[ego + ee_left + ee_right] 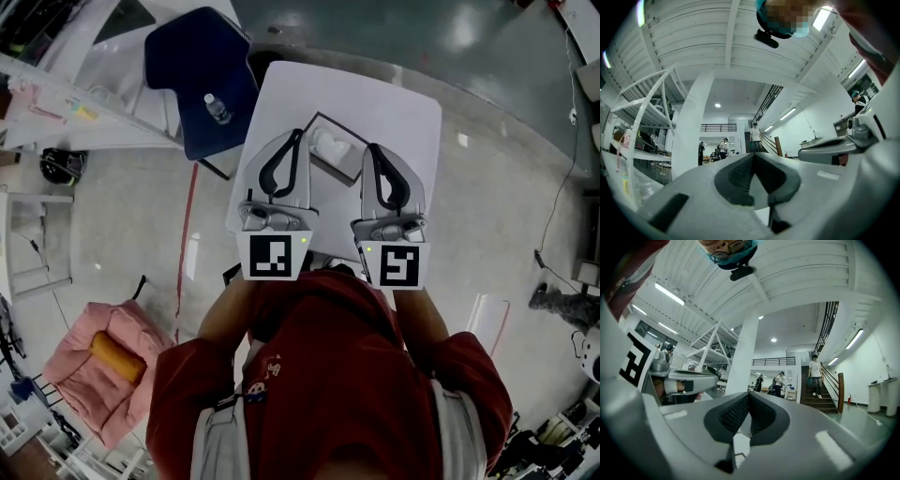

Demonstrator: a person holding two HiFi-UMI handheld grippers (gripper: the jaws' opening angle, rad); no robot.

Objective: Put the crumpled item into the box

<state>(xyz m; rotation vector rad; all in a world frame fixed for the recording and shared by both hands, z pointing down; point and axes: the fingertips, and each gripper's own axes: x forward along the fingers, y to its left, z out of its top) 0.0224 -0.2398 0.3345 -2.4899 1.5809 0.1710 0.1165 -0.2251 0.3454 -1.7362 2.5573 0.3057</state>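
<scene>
Jaws of the left gripper (298, 136) and the right gripper (371, 150) are pressed together at the tips, and nothing is held. Both are held above the white square bench (403, 112), either side of the dark-rimmed open box (339, 171). The crumpled white item (330, 145) is seen lying in the box. Bare bench is left toward the far and right edges. A dark blue chair (187, 66) bearing a clear plastic bottle (217, 108) is set just beside the left edge.
</scene>
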